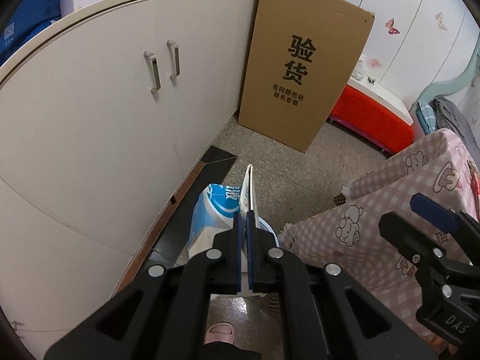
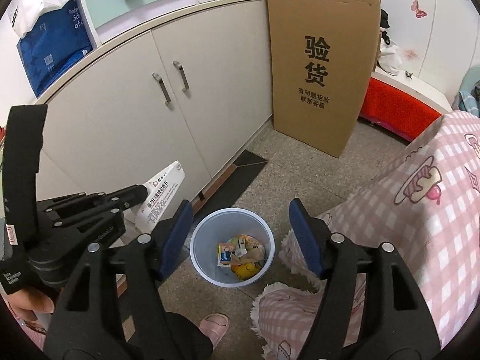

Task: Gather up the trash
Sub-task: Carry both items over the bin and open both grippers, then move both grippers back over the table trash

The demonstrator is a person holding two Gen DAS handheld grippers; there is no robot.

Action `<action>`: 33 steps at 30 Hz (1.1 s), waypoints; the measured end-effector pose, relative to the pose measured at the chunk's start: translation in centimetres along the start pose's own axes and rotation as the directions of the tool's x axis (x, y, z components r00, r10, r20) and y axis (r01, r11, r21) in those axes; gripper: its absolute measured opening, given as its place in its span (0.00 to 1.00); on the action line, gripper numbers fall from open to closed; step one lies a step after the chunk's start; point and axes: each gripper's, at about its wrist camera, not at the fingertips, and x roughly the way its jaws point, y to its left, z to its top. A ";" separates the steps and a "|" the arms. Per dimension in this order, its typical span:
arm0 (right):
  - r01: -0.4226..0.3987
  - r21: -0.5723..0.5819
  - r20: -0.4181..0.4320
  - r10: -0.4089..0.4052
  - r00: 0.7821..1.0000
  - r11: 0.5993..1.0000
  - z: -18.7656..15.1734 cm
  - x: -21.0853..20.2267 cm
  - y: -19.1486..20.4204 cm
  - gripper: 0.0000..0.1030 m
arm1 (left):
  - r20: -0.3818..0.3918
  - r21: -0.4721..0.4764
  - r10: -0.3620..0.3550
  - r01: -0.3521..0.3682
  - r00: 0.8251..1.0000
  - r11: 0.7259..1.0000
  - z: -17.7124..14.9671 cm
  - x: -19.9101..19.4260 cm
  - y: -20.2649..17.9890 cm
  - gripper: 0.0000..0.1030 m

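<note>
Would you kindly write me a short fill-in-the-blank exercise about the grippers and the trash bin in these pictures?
1. The left gripper is shut on a flattened white ____.
2. The right gripper is ____ and holds nothing.
3. The bin stands on the floor and already holds several ____.
4. A tall ____ box leans beside the cabinet.

Missing words: carton; open; wrappers; cardboard

One bin [image 2: 232, 247], two cartons [image 2: 163, 193].
</note>
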 end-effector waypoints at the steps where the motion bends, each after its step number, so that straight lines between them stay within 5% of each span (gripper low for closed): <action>1: 0.003 0.001 0.003 -0.003 1.000 1.000 0.0 -0.1 -0.1 0.65 | -0.001 0.002 -0.001 0.001 1.000 1.000 0.0 0.0 -0.1 0.03; 15: 0.018 0.050 0.071 -0.021 0.997 0.999 0.2 -1.3 -1.2 0.66 | 0.001 0.000 -0.019 0.019 1.000 1.000 1.8 0.3 -1.6 0.07; 17: 0.018 0.054 0.072 -0.021 0.997 0.998 0.3 -1.5 -1.2 0.66 | -0.023 -0.009 -0.009 0.009 1.000 1.000 2.0 0.7 -1.5 0.33; 18: 0.016 0.055 0.073 -0.020 0.997 0.998 0.3 -1.6 -1.2 0.66 | -0.018 -0.014 0.010 -0.010 1.000 1.000 2.1 0.7 -1.5 0.59; 19: 0.016 0.055 0.073 -0.020 0.997 0.998 0.4 -1.7 -1.2 0.66 | -0.004 -0.020 0.026 -0.026 1.000 0.999 2.1 0.4 -1.4 0.66; 33: 0.019 0.087 0.150 -0.032 0.988 0.996 0.2 -7.1 -2.5 0.66 | 0.109 0.031 -0.013 0.009 0.994 0.999 1.5 -6.2 -3.7 0.67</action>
